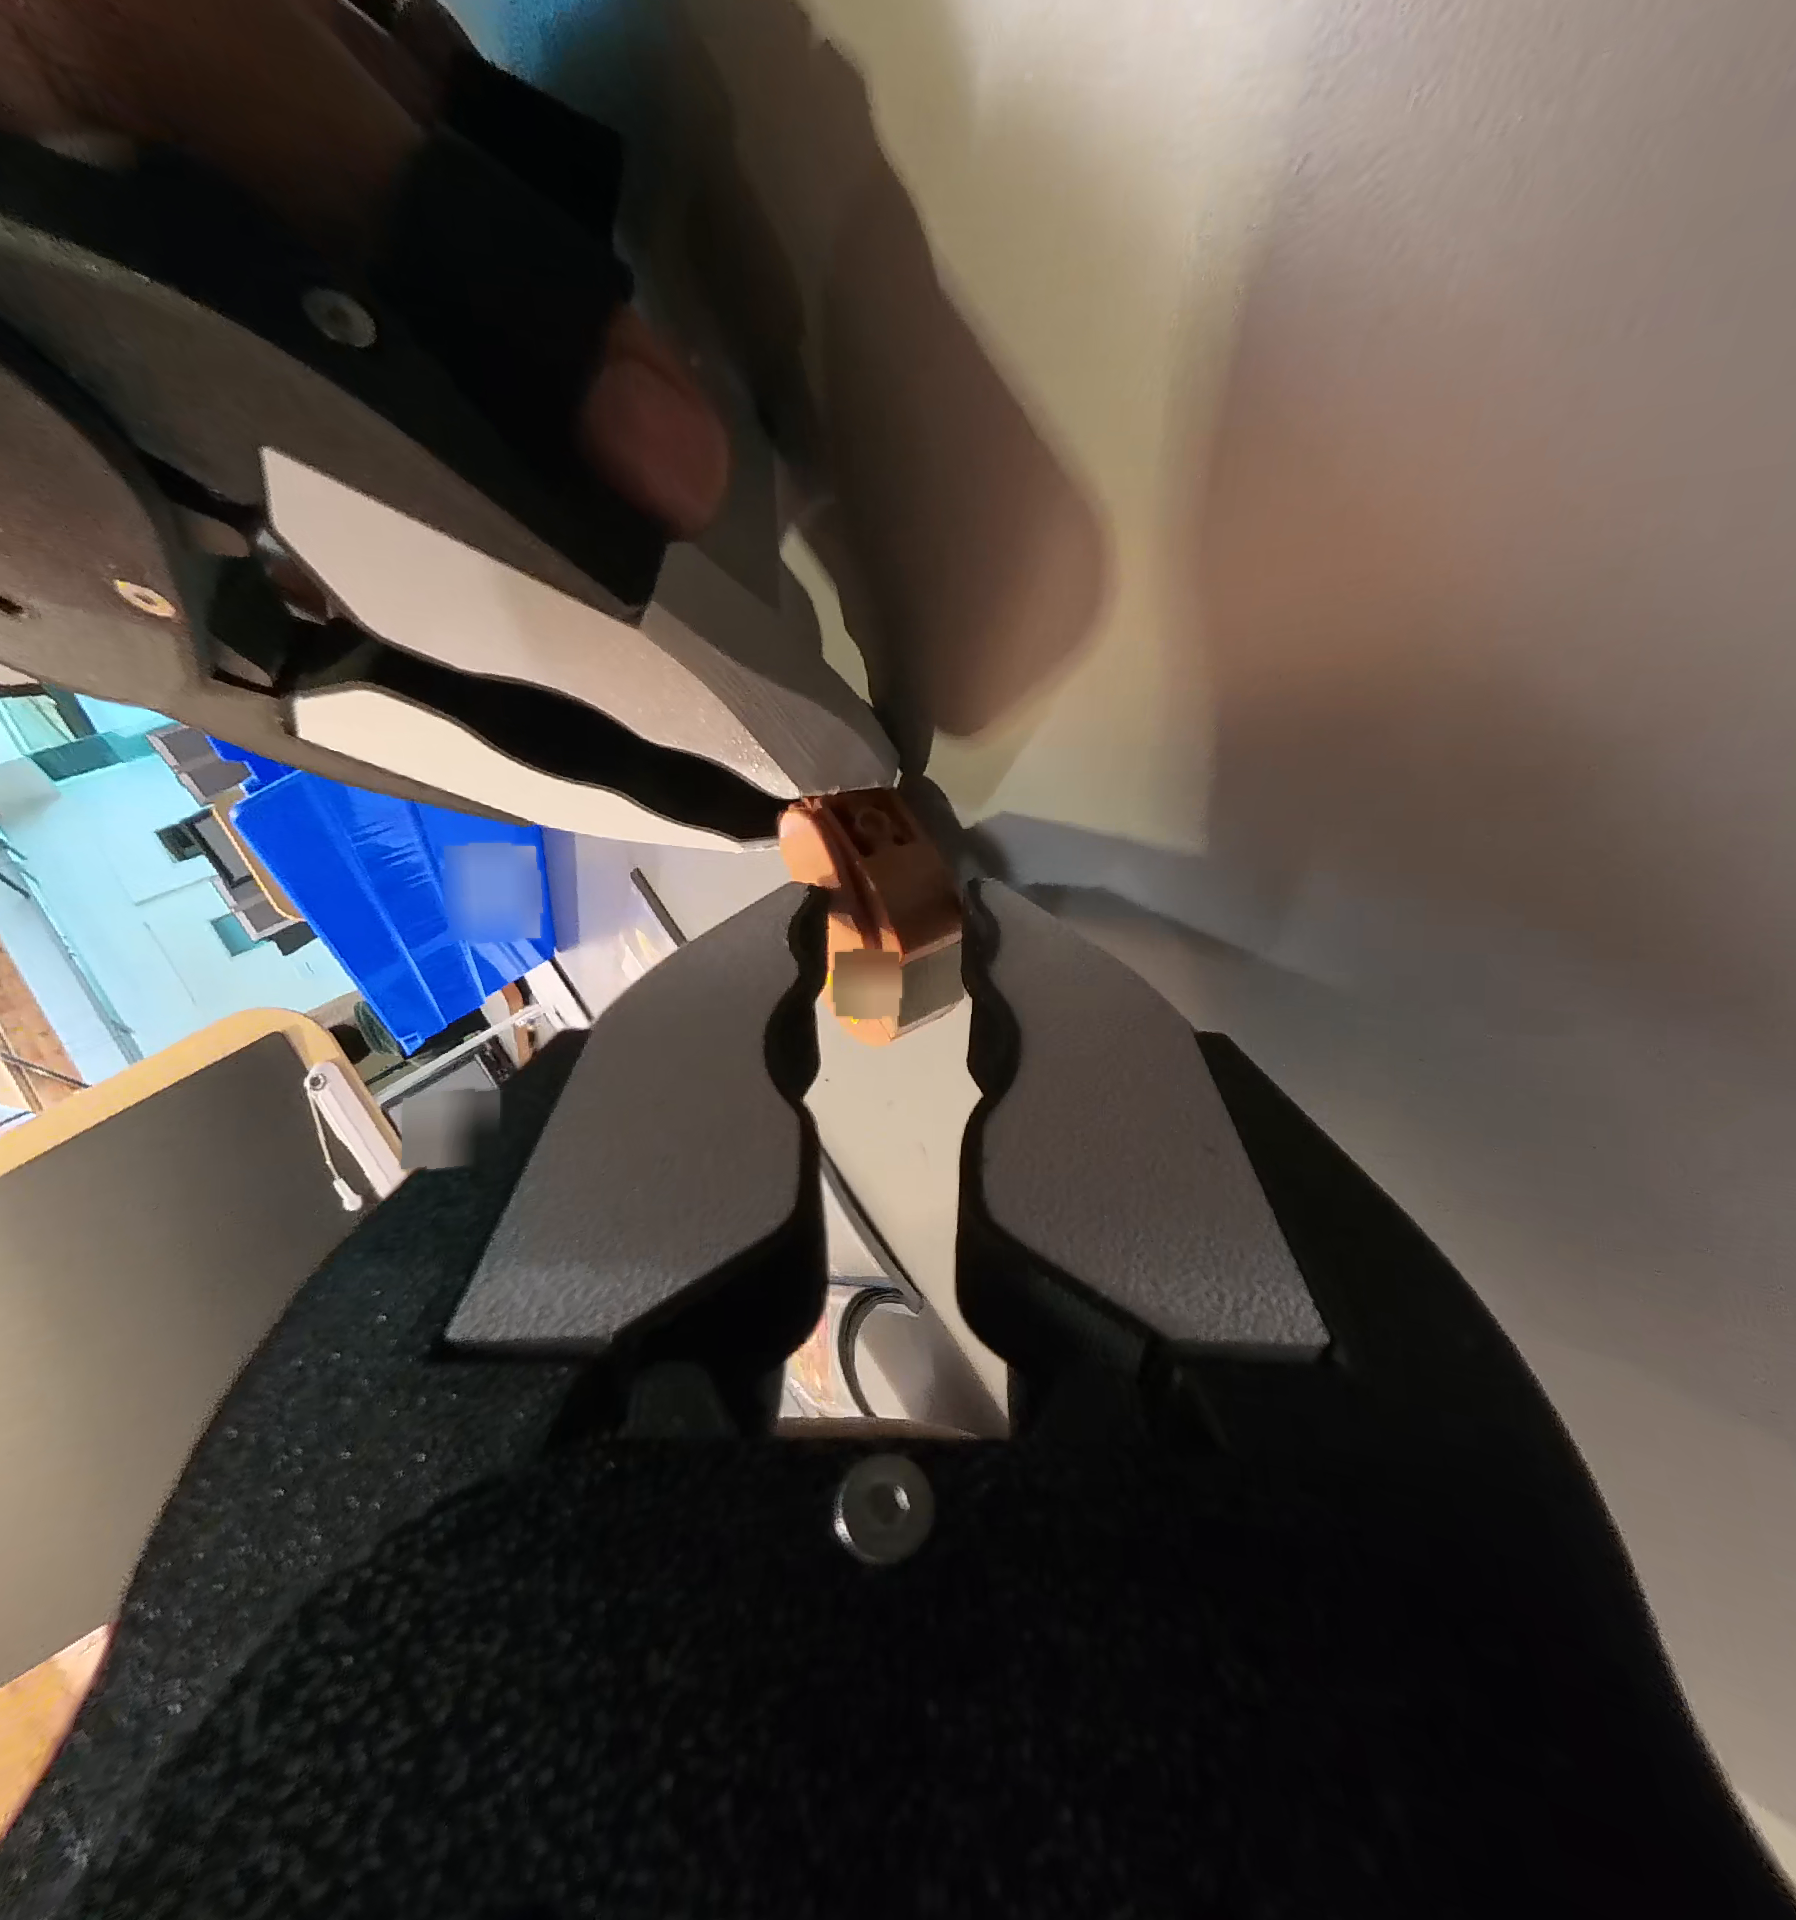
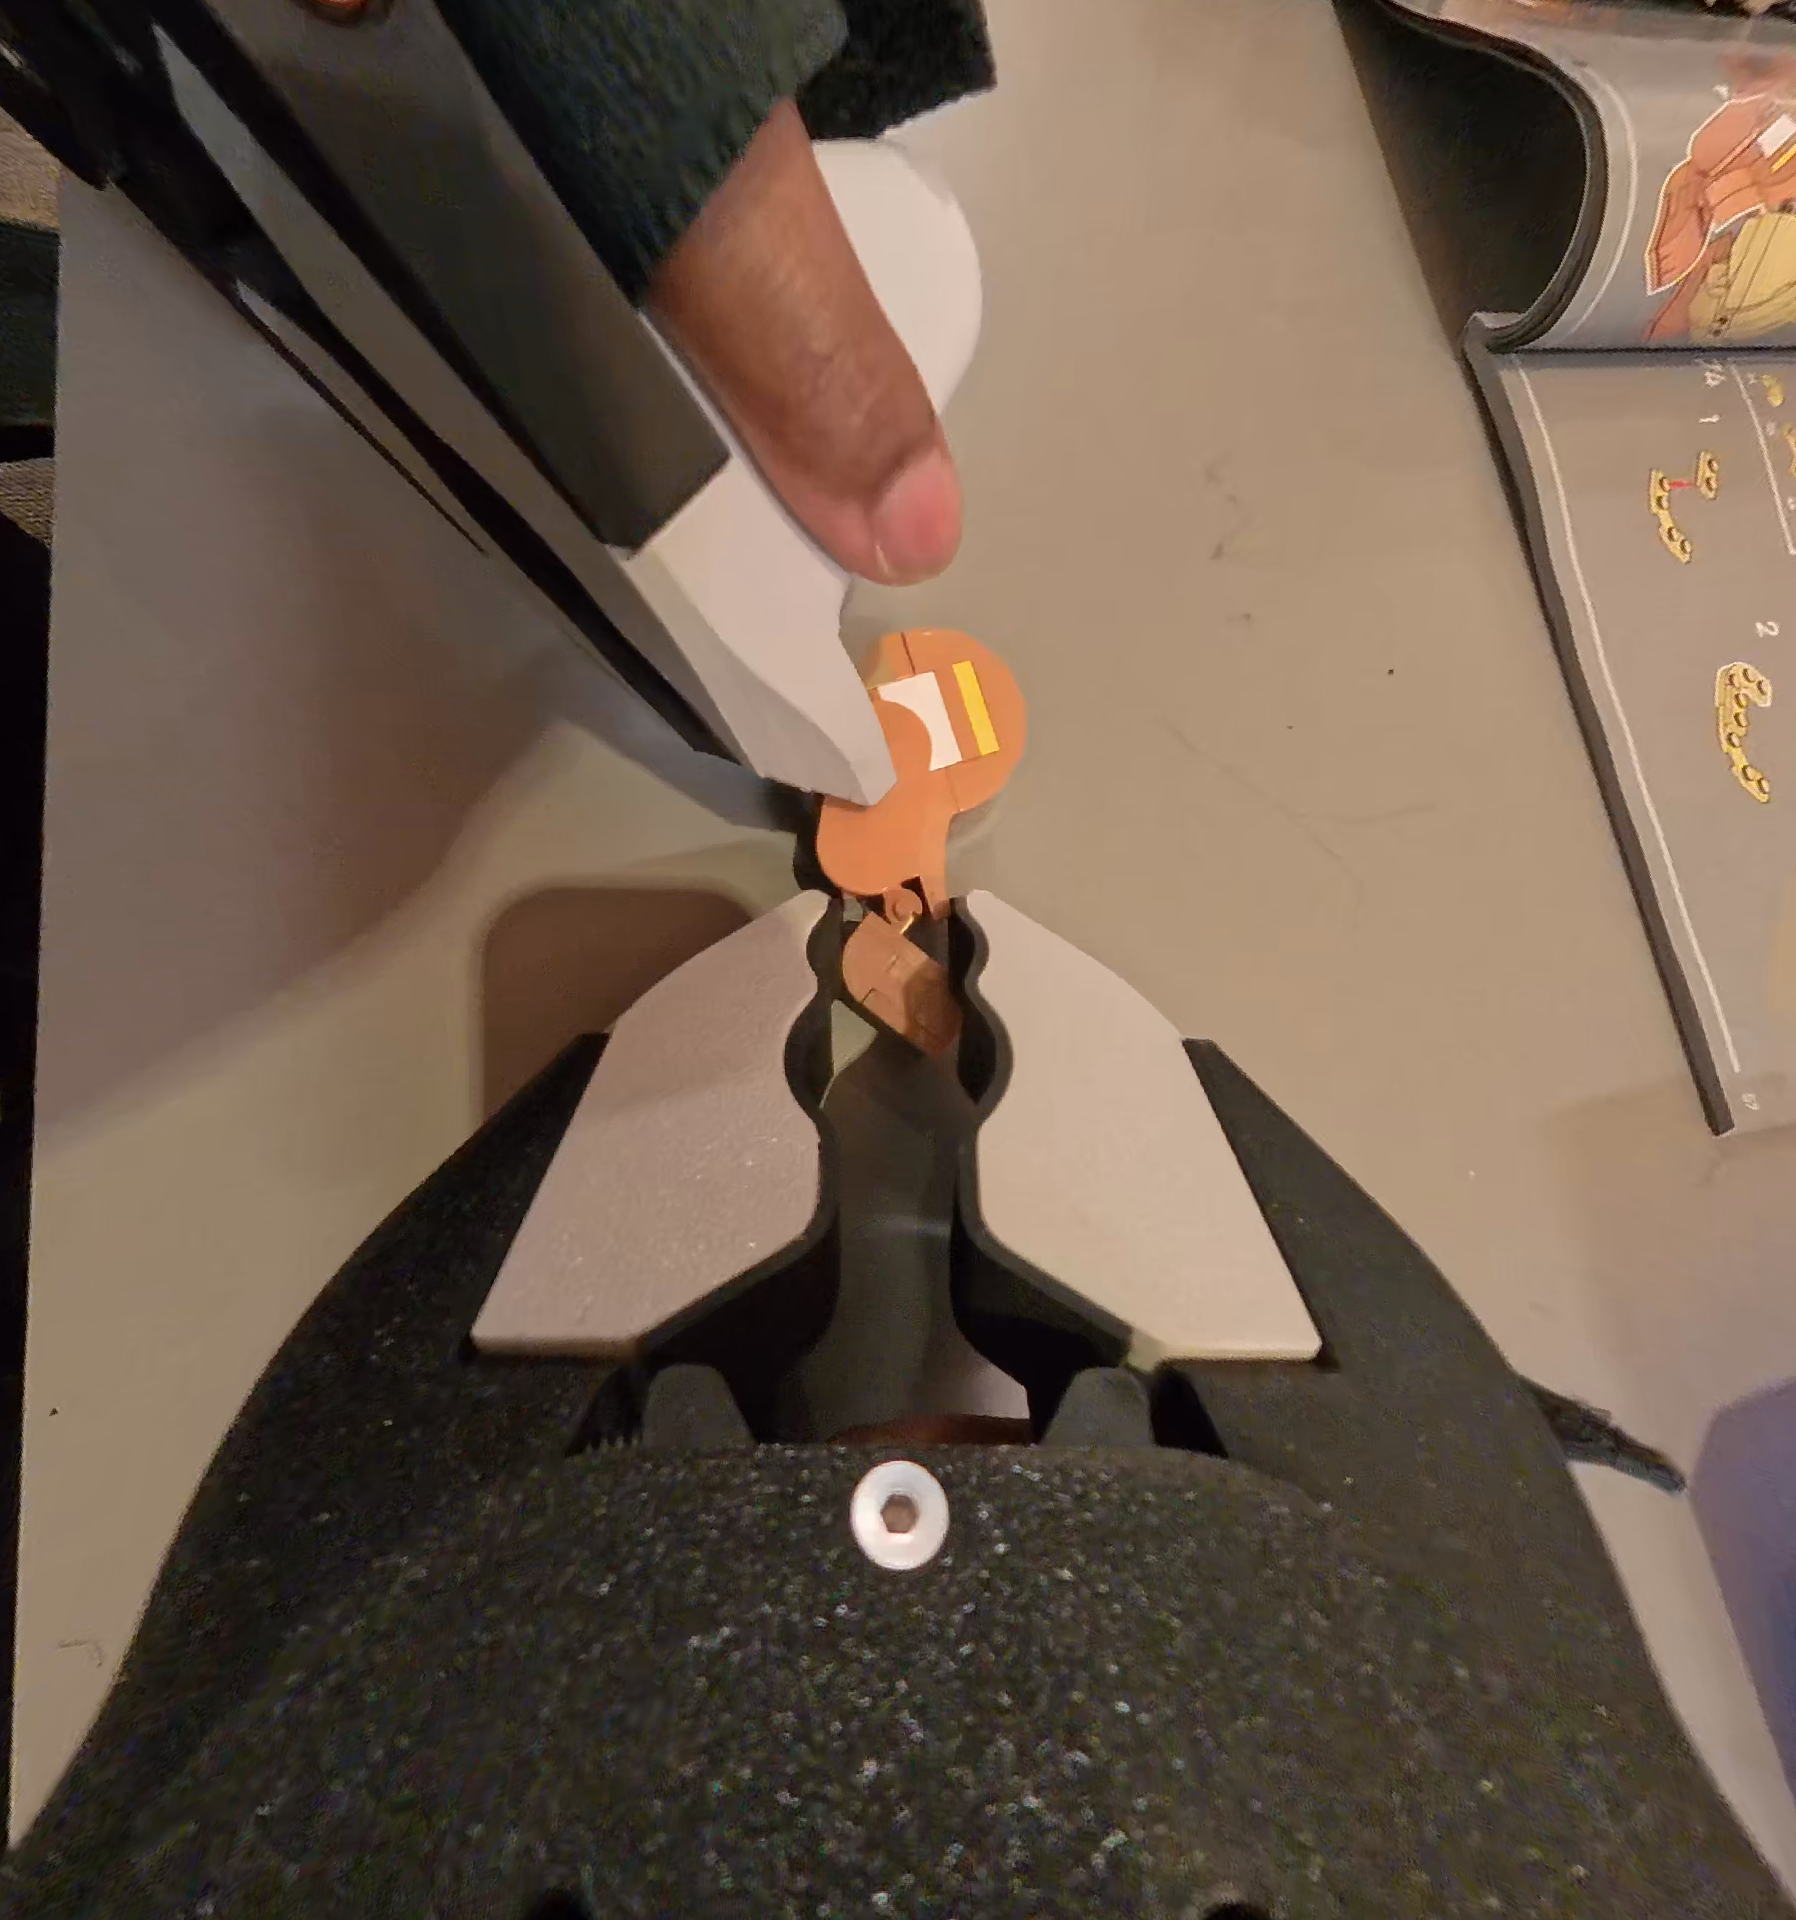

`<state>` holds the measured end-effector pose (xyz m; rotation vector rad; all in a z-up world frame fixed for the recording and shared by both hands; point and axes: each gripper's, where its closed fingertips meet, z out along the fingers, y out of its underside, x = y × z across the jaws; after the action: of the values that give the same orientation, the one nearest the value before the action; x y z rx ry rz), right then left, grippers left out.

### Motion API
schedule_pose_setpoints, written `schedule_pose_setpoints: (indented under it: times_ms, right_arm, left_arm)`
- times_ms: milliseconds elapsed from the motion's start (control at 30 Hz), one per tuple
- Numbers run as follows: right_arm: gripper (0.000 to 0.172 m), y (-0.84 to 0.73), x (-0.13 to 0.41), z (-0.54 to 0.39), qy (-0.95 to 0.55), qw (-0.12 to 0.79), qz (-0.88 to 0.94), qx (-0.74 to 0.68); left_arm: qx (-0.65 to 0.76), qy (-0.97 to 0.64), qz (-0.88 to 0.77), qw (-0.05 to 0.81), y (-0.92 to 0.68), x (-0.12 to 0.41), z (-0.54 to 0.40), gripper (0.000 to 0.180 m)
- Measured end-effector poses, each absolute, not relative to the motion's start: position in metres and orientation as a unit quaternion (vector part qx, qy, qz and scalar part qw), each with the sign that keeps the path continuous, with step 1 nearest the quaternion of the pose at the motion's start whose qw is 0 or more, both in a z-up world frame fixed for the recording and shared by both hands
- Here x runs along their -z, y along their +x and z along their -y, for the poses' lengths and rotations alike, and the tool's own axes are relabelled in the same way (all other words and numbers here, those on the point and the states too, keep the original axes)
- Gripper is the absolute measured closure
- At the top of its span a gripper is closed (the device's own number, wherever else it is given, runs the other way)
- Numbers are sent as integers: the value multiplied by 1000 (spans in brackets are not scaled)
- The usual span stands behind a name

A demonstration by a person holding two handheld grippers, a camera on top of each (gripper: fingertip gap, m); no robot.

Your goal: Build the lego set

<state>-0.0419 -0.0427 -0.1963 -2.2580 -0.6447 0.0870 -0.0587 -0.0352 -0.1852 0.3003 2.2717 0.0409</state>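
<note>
- Left gripper (image 1: 889, 935): fingers narrowly parted and closed on the orange-brown brick assembly (image 1: 878, 914); in the right wrist view the same gripper (image 2: 873, 800) comes in from the upper left, one pale fingertip (image 2: 821, 717) overlapping the assembly's rounded plates.
- Right gripper (image 2: 889, 961): fingers narrowly parted, the dark pads pressed on either side of a small brown brick piece (image 2: 899, 987) that sits tilted between them; in the left wrist view this gripper (image 1: 821, 800) reaches in from the upper left, tips meeting the assembly's top.
- Orange-brown brick assembly (image 2: 925, 748): flat rounded plates with a white patch and a yellow stripe on the upper face; held above the table between the two grippers, its lower end touching the small brown piece at a hinge-like joint.
- Thumb (image 2: 852, 436): lies along the left gripper's finger, a dark sleeve (image 2: 686, 114) behind it.
- Grey table (image 2: 1237, 520): under both grippers.
- Instruction booklet (image 2: 1704, 623): open, on the table to the right, well apart from the grippers.
- Blue bin (image 1: 374, 894): background, left wrist view.
</note>
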Motion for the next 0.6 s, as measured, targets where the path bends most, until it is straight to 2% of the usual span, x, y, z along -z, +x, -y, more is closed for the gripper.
schedule_pose_setpoints:
  times_ms: [433,600]
  right_arm:
    - [142,-46,194,40,-872,395,286,-36]
    - [147,-43,194,36,-872,396,285,-33]
  left_arm:
    - [-19,116,-905,410,-57,188,34,158]
    - [-15,112,-906,408,-57,188,34,158]
